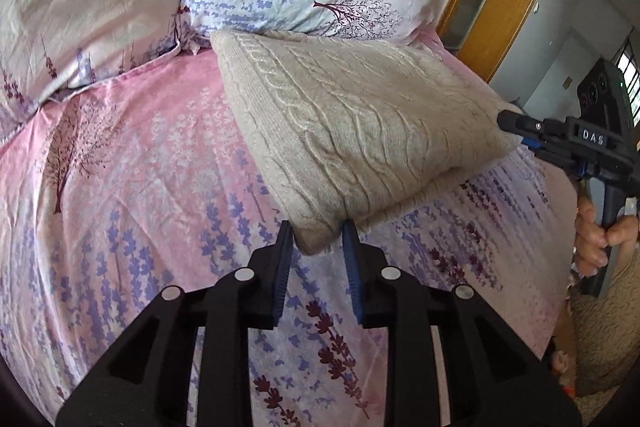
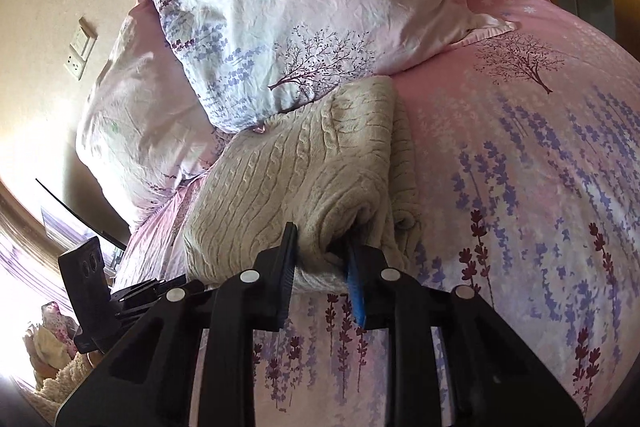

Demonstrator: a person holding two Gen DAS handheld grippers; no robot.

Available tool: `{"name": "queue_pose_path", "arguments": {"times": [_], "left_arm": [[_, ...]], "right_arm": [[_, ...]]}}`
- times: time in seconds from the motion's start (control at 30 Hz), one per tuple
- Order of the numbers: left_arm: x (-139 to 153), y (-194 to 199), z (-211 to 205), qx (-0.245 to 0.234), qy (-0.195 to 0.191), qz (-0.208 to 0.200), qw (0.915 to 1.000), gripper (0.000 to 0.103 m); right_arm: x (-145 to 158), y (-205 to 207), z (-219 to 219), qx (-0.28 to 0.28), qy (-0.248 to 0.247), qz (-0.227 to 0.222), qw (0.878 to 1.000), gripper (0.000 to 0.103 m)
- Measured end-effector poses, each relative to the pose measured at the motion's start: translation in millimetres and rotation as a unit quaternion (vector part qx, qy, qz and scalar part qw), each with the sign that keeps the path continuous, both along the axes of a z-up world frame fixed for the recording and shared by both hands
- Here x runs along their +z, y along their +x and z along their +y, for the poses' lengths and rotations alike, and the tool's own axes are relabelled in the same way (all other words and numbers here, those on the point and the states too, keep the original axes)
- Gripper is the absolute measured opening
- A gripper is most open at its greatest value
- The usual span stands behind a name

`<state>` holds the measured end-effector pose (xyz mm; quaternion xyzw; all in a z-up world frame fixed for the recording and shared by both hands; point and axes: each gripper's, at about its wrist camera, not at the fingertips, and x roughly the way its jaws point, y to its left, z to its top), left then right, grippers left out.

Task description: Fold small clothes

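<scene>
1. Left hand-held gripper [image 1: 316,235] is clamped on the near corner of a beige cable-knit sweater [image 1: 360,119].
2. Right hand-held gripper [image 2: 322,239] pinches its other bunched corner, seemingly.
3. Folded on the bed [image 1: 132,163], it looks soft, thick and floppy; corners suit gripping.

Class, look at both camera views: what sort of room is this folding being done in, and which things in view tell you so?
Most likely a bedroom. The knitted sweater lies on a bed with a pink floral bedspread, two matching pillows are propped at its head, and a wall switch and socket sit beside them.
</scene>
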<state>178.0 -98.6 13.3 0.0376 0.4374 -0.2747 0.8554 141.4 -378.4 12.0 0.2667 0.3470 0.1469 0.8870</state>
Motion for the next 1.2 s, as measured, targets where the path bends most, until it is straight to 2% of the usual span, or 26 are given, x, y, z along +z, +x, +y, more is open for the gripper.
{"name": "queue_pose_path", "arguments": {"times": [0.2, 0.23, 0.27, 0.37, 0.43, 0.47, 0.53, 0.63, 0.7, 0.83, 0.9, 0.93, 0.97, 1.0, 1.03, 1.07, 1.2], "left_arm": [[-4.3, -6.2, -15.7, 0.001, 0.079, -0.047, 0.9958, 0.03], [-5.0, -5.8, -16.6, 0.0, 0.081, -0.049, 0.9955, 0.026], [-5.0, -2.9, -15.3, 0.002, 0.072, -0.044, 0.9964, 0.017], [-0.6, 10.6, 3.6, 0.031, 0.001, -0.005, 0.9995, 0.013], [2.2, 13.4, 20.8, 0.048, -0.048, 0.009, 0.9977, 0.013], [2.5, 14.5, 26.4, 0.053, -0.06, 0.012, 0.9967, 0.012], [1.0, 12.5, 31.4, 0.056, -0.072, 0.018, 0.9957, 0.012], [-3.3, 10.0, 34.3, 0.06, -0.076, 0.026, 0.995, 0.012], [-6.6, 10.1, 35.6, 0.061, -0.078, 0.038, 0.9943, 0.012], [-6.0, 3.3, 31.3, 0.044, -0.07, 0.034, 0.996, 0.012], [-0.1, -4.0, 32.1, 0.035, -0.073, 0.024, 0.9965, 0.015], [3.4, -8.7, 34.7, 0.031, -0.078, 0.019, 0.9963, 0.023], [7.4, -10.9, 39.4, 0.03, -0.088, 0.016, 0.9956, 0.038], [11.7, -12.3, 44.1, 0.034, -0.097, 0.012, 0.9946, 0.044], [15.8, -12.1, 49.1, 0.041, -0.109, 0.01, 0.9931, 0.053], [18.7, -9.5, 53.6, 0.047, -0.123, 0.012, 0.9913, 0.057], [15.7, 14.9, 57.1, 0.071, -0.156, 0.052, 0.9838, 0.061]], "right_arm": [[-1.5, 0.7, 1.5, 0.001, 0.0, 0.002, 1.0, 0.027], [-2.4, 1.1, 2.8, 0.0, -0.003, 0.001, 1.0, 0.027], [-3.0, 1.4, 4.3, -0.002, -0.01, 0.0, 1.0, 0.022], [5.2, -5.3, 5.7, -0.014, -0.024, -0.026, 0.999, 0.013], [15.6, -16.0, 0.4, -0.024, -0.017, -0.058, 0.998, 0.012], [19.1, -20.0, -1.7, -0.026, -0.018, -0.064, 0.997, 0.011], [15.5, -20.6, -1.4, -0.03, -0.042, -0.047, 0.998, 0.011], [-12.1, -14.4, 0.5, -0.037, -0.072, 0.013, 0.997, 0.01], [-29.3, -8.6, -0.2, -0.038, -0.067, 0.041, 0.996, 0.01], [-27.5, -5.4, -0.5, -0.025, -0.064, 0.041, 0.997, 0.012], [-19.9, -8.5, -4.8, -0.021, -0.05, 0.033, 0.998, 0.021], [-15.9, -9.7, -8.7, -0.022, -0.039, 0.03, 0.999, 0.036], [-11.8, -9.6, -14.8, -0.025, -0.022, 0.022, 0.999, 0.052], [-7.3, -8.2, -21.5, -0.03, -0.004, 0.014, 0.999, 0.057], [-3.8, -4.5, -26.4, -0.033, 0.011, 0.01, 0.999, 0.059], [0.2, 2.5, -30.5, -0.033, 0.028, 0.008, 0.999, 0.059], [5.4, 47.8, -35.5, -0.047, 0.053, 0.024, 0.997, 0.059]]}}
